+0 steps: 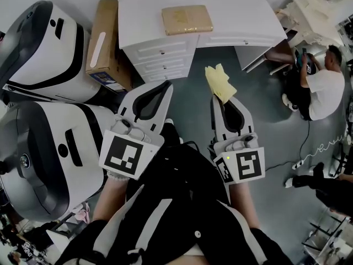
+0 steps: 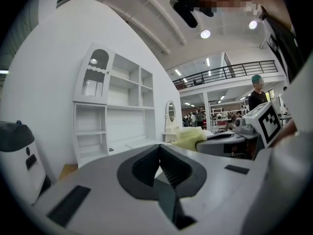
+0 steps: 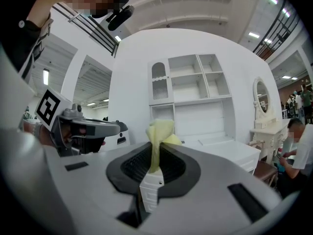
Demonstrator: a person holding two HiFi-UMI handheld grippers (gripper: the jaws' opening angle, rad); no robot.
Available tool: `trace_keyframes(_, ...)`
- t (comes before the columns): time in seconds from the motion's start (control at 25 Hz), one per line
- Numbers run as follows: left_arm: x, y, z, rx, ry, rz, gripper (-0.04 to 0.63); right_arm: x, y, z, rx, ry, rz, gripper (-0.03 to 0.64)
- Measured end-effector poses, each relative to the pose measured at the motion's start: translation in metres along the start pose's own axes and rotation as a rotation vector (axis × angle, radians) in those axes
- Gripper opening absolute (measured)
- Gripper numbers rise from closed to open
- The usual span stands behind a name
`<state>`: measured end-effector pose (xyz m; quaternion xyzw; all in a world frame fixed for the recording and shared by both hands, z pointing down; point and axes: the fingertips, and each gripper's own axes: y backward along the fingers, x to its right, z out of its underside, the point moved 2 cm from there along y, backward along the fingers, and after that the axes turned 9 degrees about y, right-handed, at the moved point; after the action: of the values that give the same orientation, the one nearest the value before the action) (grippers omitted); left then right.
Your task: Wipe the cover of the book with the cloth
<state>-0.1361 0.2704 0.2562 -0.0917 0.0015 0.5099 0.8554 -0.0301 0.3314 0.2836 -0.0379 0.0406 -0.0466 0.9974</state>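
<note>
A brown-covered book (image 1: pixel 187 19) lies flat on the white desk (image 1: pixel 242 15) at the top of the head view, well ahead of both grippers. My right gripper (image 1: pixel 223 97) is shut on a pale yellow cloth (image 1: pixel 219 83), which sticks out past its tips; in the right gripper view the cloth (image 3: pixel 159 141) stands pinched between the jaws of my right gripper (image 3: pixel 155 153). My left gripper (image 1: pixel 167 84) is shut with nothing in it, level beside the right one. In the left gripper view my left gripper (image 2: pixel 159 153) has its tips touching, and the cloth (image 2: pixel 188 138) shows to its right.
White drawers (image 1: pixel 160 57) sit under the desk's front. A cardboard box (image 1: pixel 105 37) leans at the desk's left. Two large white-and-black machines (image 1: pixel 44 131) stand at the left. A person in a white shirt (image 1: pixel 322 87) crouches at the right. A white shelf unit (image 3: pixel 190 99) rises behind the desk.
</note>
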Motion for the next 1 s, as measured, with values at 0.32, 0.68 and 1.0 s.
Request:
trace_keyframes(0.32,-0.009,-0.018,0.004,-0.004,0.0,0.014,0.0,0.013,-0.01,0.011,-0.009,-0.018,0.024,0.035)
trace_keyframes(0.68,-0.041,-0.075,-0.002,0.001,0.01,0.035,0.0,0.048,-0.062,0.016,-0.033,0.004,0.022,0.035)
trace_keyframes(1.0,-0.094,-0.135,-0.016,0.001,0.039,0.02,0.0,0.083,-0.137,0.004,-0.042,0.03,-0.01,0.036)
